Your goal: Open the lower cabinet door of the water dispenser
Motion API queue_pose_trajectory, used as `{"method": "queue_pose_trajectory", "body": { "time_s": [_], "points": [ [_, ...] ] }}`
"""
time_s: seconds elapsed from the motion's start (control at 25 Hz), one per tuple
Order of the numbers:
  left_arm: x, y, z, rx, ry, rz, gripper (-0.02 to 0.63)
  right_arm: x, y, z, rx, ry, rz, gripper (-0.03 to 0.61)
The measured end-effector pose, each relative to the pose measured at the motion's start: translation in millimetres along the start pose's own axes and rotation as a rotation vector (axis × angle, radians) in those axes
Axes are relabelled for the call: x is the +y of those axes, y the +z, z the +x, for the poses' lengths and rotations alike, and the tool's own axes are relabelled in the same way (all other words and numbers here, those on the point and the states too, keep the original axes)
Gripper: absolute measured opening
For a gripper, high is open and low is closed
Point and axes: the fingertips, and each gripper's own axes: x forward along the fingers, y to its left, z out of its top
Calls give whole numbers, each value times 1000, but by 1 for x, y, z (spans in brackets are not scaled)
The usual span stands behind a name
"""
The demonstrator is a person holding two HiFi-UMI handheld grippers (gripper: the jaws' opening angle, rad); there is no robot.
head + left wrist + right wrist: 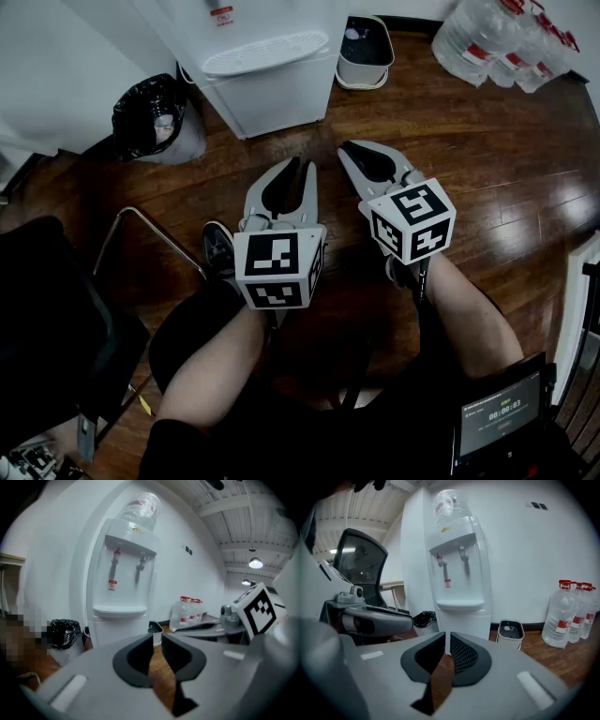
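Left gripper point(296, 169) and right gripper point(352, 150) are held closed and empty, well apart from the water dispenser point(253, 56). Its lower door point(274, 105) is likely to be missed if the jaws are not opened.

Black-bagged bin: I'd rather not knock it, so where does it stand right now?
In the head view the black-bagged bin stands at upper left, just left of the water dispenser, ahead and left of the left gripper.
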Motion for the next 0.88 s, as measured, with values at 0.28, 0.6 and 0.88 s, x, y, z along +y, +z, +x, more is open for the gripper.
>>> {"method": "queue_pose_trajectory", "body": {
  "time_s": [0.28,0.6,0.88],
  "points": [
    [-4,-19,23,128,-48,-112,78,-21,-18,22,109,13,-4,80],
    [3,-8,59,176,-106,-157,97,-56,-36,60,233,35,-55,80],
    [15,-8,94,257,-142,-221,120,-82,-41,108,300,67,-40,110]
  ]
}}
